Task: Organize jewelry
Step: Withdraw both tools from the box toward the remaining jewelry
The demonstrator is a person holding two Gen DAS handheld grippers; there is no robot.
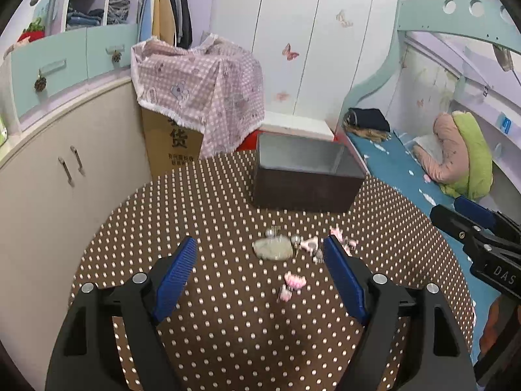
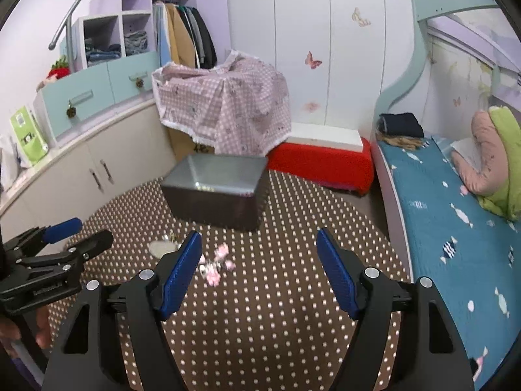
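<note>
A dark open box (image 1: pixel 306 176) with a grey lining stands at the far side of a round table with a brown dotted cloth (image 1: pixel 228 325). Loose jewelry lies in front of it: a pale green jade piece (image 1: pixel 273 248), pearl earrings (image 1: pixel 294 238), and pink flower pieces (image 1: pixel 293 282). My left gripper (image 1: pixel 260 254) is open above the cloth, with the jewelry between and beyond its fingers. My right gripper (image 2: pixel 259 244) is open and empty. The box (image 2: pixel 216 189) and the pink pieces (image 2: pixel 216 262) sit ahead of it to the left. The jade piece (image 2: pixel 161 247) is partly hidden by its left finger.
A bed with a blue sheet (image 2: pixel 456 228) runs along the right. A red bench (image 2: pixel 322 163) and a cardboard box under a pink checked cloth (image 1: pixel 198 88) stand behind the table. Cabinets (image 1: pixel 65 169) line the left.
</note>
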